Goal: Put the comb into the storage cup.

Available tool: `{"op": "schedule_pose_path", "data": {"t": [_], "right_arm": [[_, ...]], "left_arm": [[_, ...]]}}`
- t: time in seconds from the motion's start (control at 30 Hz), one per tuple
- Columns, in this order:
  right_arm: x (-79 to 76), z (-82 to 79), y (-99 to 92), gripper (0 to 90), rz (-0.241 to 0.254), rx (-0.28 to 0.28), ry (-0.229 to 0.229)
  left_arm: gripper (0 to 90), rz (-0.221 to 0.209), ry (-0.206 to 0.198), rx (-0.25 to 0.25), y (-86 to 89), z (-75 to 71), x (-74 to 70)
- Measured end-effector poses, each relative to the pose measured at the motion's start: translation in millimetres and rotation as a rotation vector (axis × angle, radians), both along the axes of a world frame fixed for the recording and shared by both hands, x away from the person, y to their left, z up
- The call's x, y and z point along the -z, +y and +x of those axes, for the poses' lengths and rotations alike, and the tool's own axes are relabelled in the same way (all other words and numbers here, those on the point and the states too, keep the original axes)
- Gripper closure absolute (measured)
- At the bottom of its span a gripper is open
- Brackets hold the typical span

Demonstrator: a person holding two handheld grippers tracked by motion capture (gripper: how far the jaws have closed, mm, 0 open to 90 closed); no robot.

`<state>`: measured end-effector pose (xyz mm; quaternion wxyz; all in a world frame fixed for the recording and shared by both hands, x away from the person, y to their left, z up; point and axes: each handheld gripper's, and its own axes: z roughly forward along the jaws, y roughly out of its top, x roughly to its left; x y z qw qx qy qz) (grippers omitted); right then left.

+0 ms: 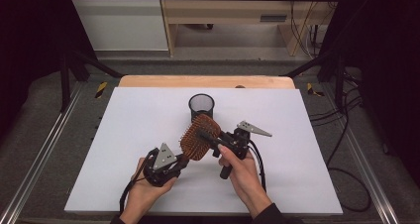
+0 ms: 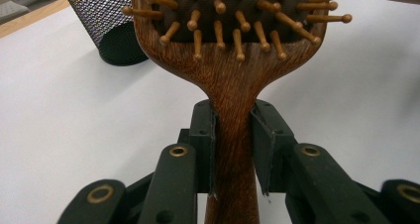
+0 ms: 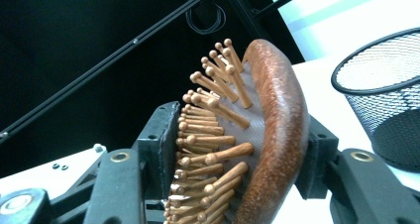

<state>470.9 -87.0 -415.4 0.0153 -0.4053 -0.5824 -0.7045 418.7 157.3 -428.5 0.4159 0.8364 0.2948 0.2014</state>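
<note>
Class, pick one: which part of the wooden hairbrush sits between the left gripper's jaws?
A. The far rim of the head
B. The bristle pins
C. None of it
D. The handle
D: in the left gripper view the left gripper has both pads pressed on the narrow handle of the hairbrush, just below the head.

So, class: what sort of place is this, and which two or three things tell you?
Probably a lab recording bench, not a home: a white board on a black metal frame, loose black cables on the floor, and two black hand-held grippers with grey plates gripping a brown wooden paddle hairbrush.
</note>
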Motion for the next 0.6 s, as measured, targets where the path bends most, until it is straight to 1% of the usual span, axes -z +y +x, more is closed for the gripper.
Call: {"op": "schedule_pose_path", "data": {"t": [0.13,0.27,0.3,0.4,0.47,0.6], "right_arm": [[-5.4,-3.0,5.2,48.7,-0.011,0.004,-0.014],[-10.6,-4.7,9.9,50.3,-0.019,0.006,-0.018],[-11.7,-4.4,11.0,50.7,-0.023,0.005,-0.026],[-16.5,-4.7,13.7,51.4,-0.036,-0.002,-0.034],[-19.9,-5.0,15.3,51.7,-0.043,0.003,-0.035],[-26.0,-4.5,20.0,52.4,-0.062,0.002,-0.039]], "left_arm": [[73.0,-0.008,0.003,-0.008,1.1,-0.2,-0.2],[73.0,-0.017,-0.003,-0.017,3.7,-0.4,-1.6],[73.0,-0.02,-0.004,-0.018,4.2,-0.3,-1.8],[73.1,-0.044,-0.002,-0.02,5.5,0.0,-2.6],[73.0,-0.072,0.012,-0.015,7.3,1.0,-3.0],[73.0,-0.088,0.013,-0.021,10.0,1.7,-3.4]]}}
